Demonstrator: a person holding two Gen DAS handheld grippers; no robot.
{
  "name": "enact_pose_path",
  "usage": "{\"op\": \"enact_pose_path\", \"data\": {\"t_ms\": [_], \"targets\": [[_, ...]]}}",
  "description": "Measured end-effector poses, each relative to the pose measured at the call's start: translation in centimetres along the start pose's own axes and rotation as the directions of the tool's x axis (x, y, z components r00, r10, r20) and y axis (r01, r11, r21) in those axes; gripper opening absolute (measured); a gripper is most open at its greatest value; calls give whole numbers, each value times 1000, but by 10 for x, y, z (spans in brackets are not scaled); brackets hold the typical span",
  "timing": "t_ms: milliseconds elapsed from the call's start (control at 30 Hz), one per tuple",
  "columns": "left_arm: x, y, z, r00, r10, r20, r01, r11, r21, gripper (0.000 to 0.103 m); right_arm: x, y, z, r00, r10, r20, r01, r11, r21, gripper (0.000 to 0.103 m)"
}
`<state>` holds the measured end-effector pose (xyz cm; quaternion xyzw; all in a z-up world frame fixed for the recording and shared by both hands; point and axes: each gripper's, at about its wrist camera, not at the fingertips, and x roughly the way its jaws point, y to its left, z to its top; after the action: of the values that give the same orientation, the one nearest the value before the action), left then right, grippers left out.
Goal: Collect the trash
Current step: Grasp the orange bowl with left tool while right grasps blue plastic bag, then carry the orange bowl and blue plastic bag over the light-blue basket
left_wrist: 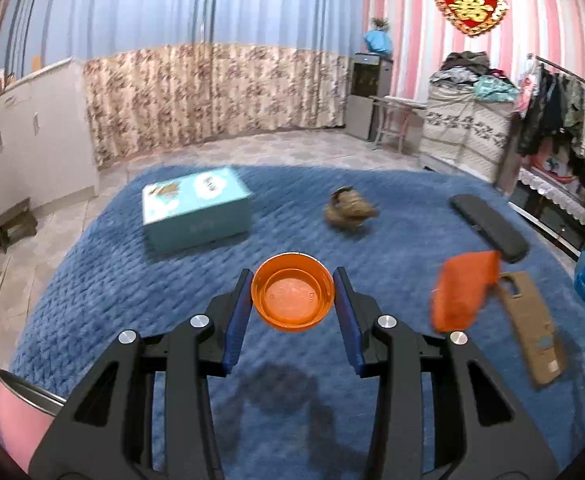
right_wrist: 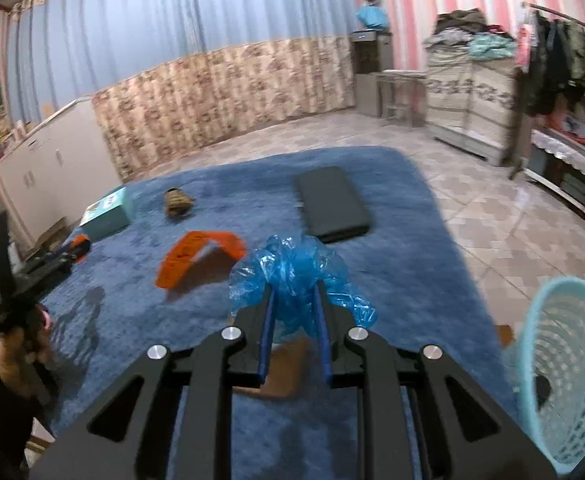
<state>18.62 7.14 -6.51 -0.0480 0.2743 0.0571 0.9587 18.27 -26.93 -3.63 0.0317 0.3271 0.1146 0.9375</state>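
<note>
Looking along the left gripper point(left_wrist: 293, 294), an orange cup point(left_wrist: 293, 296) is seen clamped upright between the half-closed pads above the blue rug point(left_wrist: 92, 300), its inside apparently empty, with an orange wrapper point(left_wrist: 462, 290) and a tan card piece point(left_wrist: 532, 332) lying to the right and a teal box point(left_wrist: 196, 208) far left. In the right wrist view, the right gripper point(right_wrist: 295, 300) is narrowed onto crumpled blue plastic point(right_wrist: 292, 268), which should be kept pinched firmly and carried right over the pale blue basket point(right_wrist: 564, 360) before release; a single dark scrap is seen inside the basket.
</note>
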Motion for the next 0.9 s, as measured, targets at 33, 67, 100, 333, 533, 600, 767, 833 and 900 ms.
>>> {"op": "enact_pose_path", "data": {"t_ms": [33,67,100,333,533,600,767,833,900], "targets": [[-5,-8,4,1000,-14,12,14,1000,11,39,-5,-8,-3,1000,-20,7,20,1000,11,19],[-9,-16,7,999,-29,22,28,999,19,39,-9,-14,-5,999,-34,13,34,999,17,19],[-12,-23,11,999,-43,30,42,999,26,39,-15,-21,-8,998,-52,19,52,998,24,19],[-25,-94,29,984,-170,57,166,983,81,39,-55,-78,-24,982,-179,65,172,980,104,19],[-33,-160,32,955,-293,36,287,950,121,39,-84,-121,-35,954,-285,94,269,951,155,19],[-37,-183,30,945,-326,33,318,938,139,39,-94,-133,-38,938,-331,103,312,936,163,19],[-49,-230,18,916,-401,8,393,902,178,39,-119,-164,-51,903,-411,125,379,900,215,19],[-56,-254,12,903,-429,2,419,883,212,39,-126,-172,-55,892,-432,134,395,888,233,19],[-61,-271,6,892,-451,-2,438,866,240,39,-131,-180,-59,881,-453,138,411,876,251,19]]}}
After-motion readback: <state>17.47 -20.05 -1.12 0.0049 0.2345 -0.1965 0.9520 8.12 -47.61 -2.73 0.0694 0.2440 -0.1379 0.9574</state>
